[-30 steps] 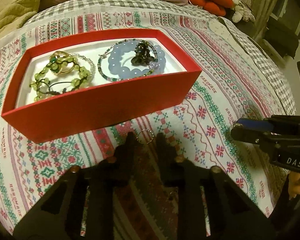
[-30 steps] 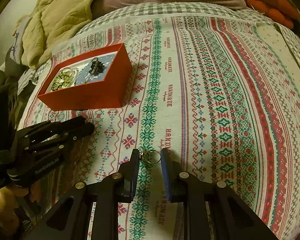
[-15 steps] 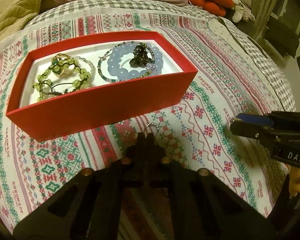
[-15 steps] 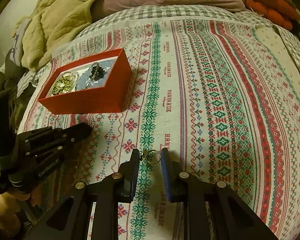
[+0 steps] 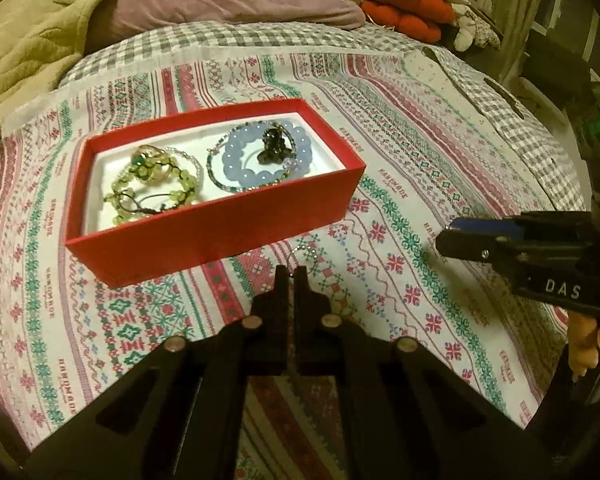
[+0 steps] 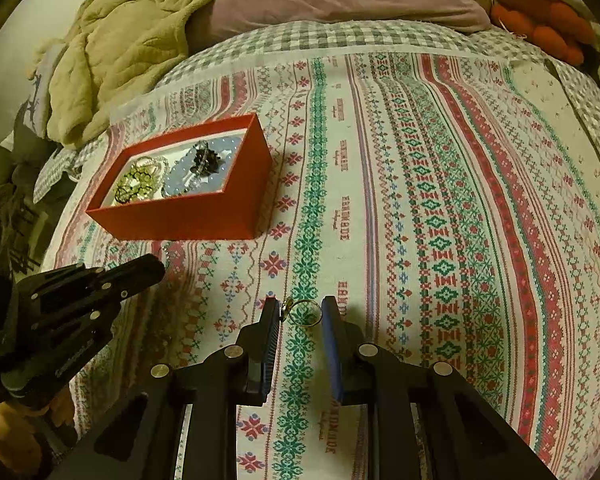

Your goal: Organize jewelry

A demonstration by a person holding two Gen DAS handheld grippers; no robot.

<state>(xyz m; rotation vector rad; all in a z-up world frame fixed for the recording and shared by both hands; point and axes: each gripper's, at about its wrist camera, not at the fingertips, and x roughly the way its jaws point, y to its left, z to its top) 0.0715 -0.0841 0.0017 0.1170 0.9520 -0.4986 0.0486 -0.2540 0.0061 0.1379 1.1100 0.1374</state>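
I have a thin silver ring (image 5: 305,255) pinched at the tips of my left gripper (image 5: 291,273), just in front of the red box (image 5: 220,236); its jaws are closed together on the band. It is tiny, light, stiff and slick, so I judge it could slip or twist out of an edge-on grip. My right gripper (image 6: 301,314) has a gold ring (image 6: 306,313) between its pads, apparently clamped across its width, further from the box. The box already holds green beads (image 5: 152,192) and a blue bracelet (image 5: 256,160). The near box wall stands between my silver ring and the tray.
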